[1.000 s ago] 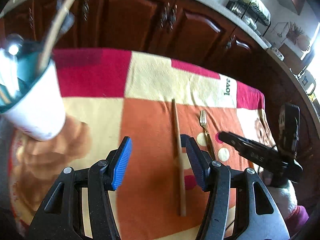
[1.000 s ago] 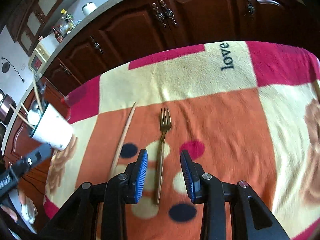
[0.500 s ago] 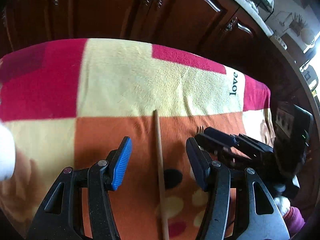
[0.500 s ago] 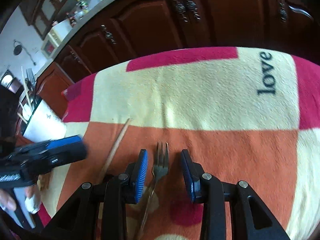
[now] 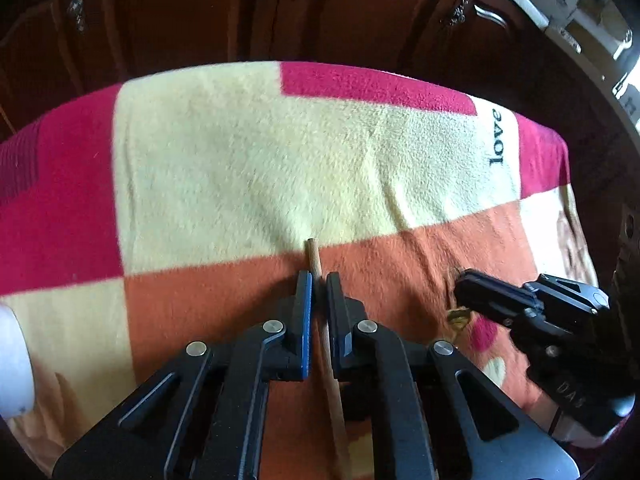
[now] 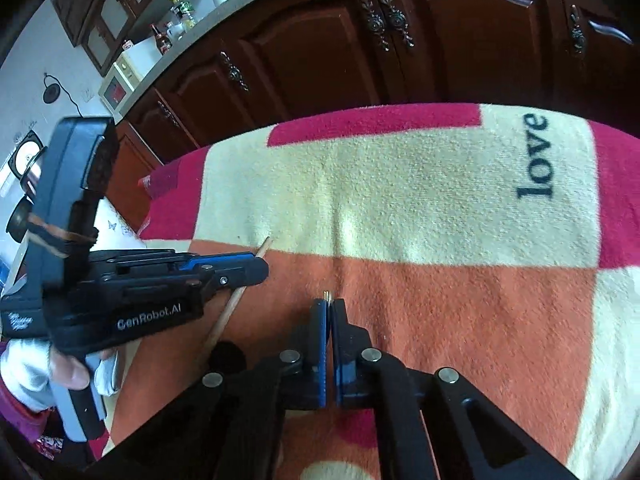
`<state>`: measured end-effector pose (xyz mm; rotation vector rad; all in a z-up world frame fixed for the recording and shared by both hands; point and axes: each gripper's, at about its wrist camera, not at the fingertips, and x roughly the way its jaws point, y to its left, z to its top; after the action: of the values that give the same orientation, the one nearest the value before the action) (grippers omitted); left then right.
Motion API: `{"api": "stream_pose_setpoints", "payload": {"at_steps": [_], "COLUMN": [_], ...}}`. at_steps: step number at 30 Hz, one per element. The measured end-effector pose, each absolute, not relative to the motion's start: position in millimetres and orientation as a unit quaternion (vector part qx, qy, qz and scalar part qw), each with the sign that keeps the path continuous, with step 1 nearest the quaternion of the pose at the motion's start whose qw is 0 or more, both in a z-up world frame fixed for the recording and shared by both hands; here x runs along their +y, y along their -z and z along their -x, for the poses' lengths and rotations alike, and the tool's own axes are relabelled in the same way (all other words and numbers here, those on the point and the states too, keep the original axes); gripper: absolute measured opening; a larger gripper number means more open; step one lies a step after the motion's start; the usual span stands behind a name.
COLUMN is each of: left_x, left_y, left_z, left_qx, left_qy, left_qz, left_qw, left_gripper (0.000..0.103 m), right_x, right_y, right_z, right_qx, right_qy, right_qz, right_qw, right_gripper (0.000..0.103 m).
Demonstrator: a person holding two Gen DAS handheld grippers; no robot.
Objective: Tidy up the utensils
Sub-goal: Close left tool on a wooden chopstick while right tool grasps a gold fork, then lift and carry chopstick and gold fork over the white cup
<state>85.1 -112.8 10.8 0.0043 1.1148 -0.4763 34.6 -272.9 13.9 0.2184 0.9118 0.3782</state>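
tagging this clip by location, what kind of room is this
Most likely a home kitchen: dark wooden cabinets run under a countertop that holds bottles, and the work surface is covered with a patchwork blanket.

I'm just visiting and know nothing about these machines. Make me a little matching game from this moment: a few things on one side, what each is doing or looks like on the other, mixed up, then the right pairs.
Things:
1. left tongs
2. right tongs
3. blanket
4. cabinet doors

States:
A. dark brown wood with ornate metal handles
B. closed on the wooden chopstick
C. patchwork of cream, pink and orange, printed "love"
D. closed on the fork, only its tine tips showing

Pairs: 1-B, 2-D, 3-C, 4-A
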Motion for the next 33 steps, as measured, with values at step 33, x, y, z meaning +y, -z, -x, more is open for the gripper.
{"api": "stream_pose_setpoints", "payload": {"at_steps": [33], "left_x": [35], "left_y": [-163], "left_z": [72], "left_qx": [0.376], "left_qy": [0.23], "left_qz": [0.072], "left_qw": [0.895], "left_gripper": [0.004], "right_x": [-178], "right_y": [-144], "right_z": [52], "right_qx": [0.339], "right_qy": [-0.225], "right_qz": [-0.046], "right_qw": [0.912], "right_gripper": [0.002]}}
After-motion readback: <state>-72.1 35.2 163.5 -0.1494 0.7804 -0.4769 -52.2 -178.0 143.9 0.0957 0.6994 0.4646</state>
